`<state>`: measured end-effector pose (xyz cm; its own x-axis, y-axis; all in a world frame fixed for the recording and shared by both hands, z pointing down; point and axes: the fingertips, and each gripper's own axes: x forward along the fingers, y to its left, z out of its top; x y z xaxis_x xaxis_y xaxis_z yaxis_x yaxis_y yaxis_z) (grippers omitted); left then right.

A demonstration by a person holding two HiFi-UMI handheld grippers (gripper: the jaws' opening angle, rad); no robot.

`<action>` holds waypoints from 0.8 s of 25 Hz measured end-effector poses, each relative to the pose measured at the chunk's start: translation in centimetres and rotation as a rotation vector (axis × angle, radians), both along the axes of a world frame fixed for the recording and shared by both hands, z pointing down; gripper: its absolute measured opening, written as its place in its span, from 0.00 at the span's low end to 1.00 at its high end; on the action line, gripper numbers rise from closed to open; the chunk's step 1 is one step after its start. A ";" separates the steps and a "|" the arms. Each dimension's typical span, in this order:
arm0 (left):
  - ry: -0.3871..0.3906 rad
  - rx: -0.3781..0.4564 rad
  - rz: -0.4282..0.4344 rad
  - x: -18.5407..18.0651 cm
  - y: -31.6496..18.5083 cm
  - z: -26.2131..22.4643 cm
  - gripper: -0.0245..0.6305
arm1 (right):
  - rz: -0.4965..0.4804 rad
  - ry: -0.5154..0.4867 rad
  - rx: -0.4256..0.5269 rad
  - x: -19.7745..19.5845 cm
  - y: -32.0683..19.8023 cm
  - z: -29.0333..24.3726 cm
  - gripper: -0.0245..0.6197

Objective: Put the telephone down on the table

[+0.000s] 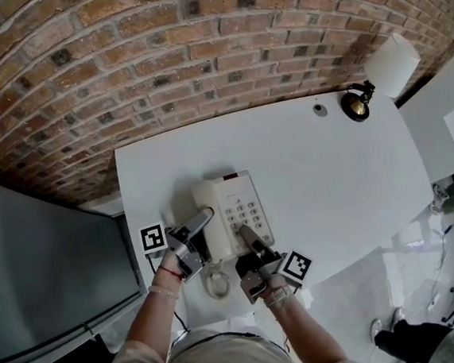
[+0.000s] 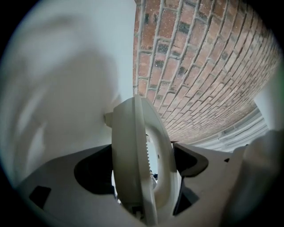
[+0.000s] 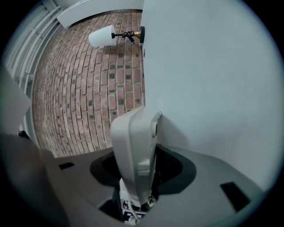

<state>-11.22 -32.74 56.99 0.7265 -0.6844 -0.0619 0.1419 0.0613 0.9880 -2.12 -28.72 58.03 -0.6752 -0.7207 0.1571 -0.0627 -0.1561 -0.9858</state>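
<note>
The cream telephone (image 1: 232, 209), its handset on the left and its keypad on the right, rests on the white table (image 1: 332, 171) near the front edge. My left gripper (image 1: 199, 222) comes in from the near left and is shut on the telephone's handset side (image 2: 142, 150), which fills the space between its jaws (image 2: 146, 164). On the near right, my right gripper (image 1: 247, 236) has the telephone's edge (image 3: 135, 146) between its jaws (image 3: 137, 168). A dark gap shows on each side of that edge, so this gripper is open. A coiled cord (image 1: 217, 283) hangs off the table's front edge between my hands.
A lamp (image 1: 386, 68) with a white shade stands at the table's far right corner, with a small round thing (image 1: 320, 110) beside it. A brick wall (image 1: 144, 49) runs behind the table. A dark panel (image 1: 35, 270) stands to its left.
</note>
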 end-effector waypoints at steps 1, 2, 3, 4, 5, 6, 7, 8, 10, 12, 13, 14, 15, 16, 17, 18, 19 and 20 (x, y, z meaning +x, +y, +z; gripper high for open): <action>0.001 0.000 -0.001 -0.1 -0.1 0.0 0.67 | -0.010 -0.004 0.003 -0.1 0.3 -0.1 0.32; 0.001 0.002 -0.002 -0.1 -0.1 0.0 0.67 | -0.020 -0.009 0.004 -0.3 0.6 -0.2 0.32; 0.001 0.002 -0.003 -0.1 -0.1 0.0 0.67 | -0.029 -0.014 0.005 -0.5 0.9 -0.4 0.32; 0.001 0.002 -0.004 -0.2 -0.1 0.1 0.67 | -0.036 -0.020 0.004 -0.6 1.3 -0.5 0.32; 0.001 0.002 -0.006 -0.2 -0.1 0.1 0.67 | -0.042 -0.027 0.002 -0.7 1.7 -0.7 0.32; 0.000 0.003 -0.008 -0.2 -0.1 0.1 0.67 | -0.044 -0.034 0.001 -0.8 2.1 -0.8 0.32; 0.000 0.003 -0.010 -0.2 -0.1 0.1 0.67 | -0.044 -0.041 0.000 -0.8 2.5 -1.0 0.32; 0.000 0.004 -0.010 -0.2 -0.1 0.1 0.67 | -0.043 -0.047 -0.002 -0.8 2.9 -1.1 0.32; -0.004 0.005 -0.008 -0.1 0.0 0.1 0.67 | -0.034 -0.052 -0.011 -0.8 3.5 -1.2 0.32; -0.008 0.005 -0.005 -0.1 0.0 0.0 0.67 | -0.015 -0.048 -0.027 -0.7 3.7 -1.0 0.31; -0.009 0.005 -0.003 0.0 0.0 0.0 0.67 | -0.005 -0.041 -0.036 -0.6 3.7 -0.9 0.28; -0.010 0.006 -0.002 0.0 0.0 0.0 0.67 | 0.006 -0.035 -0.043 -0.6 3.7 -0.7 0.23; -0.012 0.008 0.000 0.1 0.1 0.0 0.67 | 0.016 -0.030 -0.047 -0.5 3.8 -0.6 0.23; -0.014 0.011 0.003 0.2 0.1 -0.1 0.67 | 0.025 -0.027 -0.051 -0.3 3.8 -0.4 0.23; -0.018 0.017 0.006 0.2 0.1 -0.1 0.67 | 0.033 -0.026 -0.055 -0.2 3.9 -0.3 0.23; -0.024 0.022 0.010 0.3 0.2 -0.1 0.67 | 0.041 -0.026 -0.061 -0.1 3.9 -0.1 0.23; -0.030 0.028 0.013 0.4 0.3 -0.1 0.67 | 0.050 -0.026 -0.069 0.0 4.0 0.0 0.23; -0.036 0.034 0.017 0.4 0.4 -0.1 0.67 | 0.058 -0.027 -0.076 0.1 4.1 0.2 0.22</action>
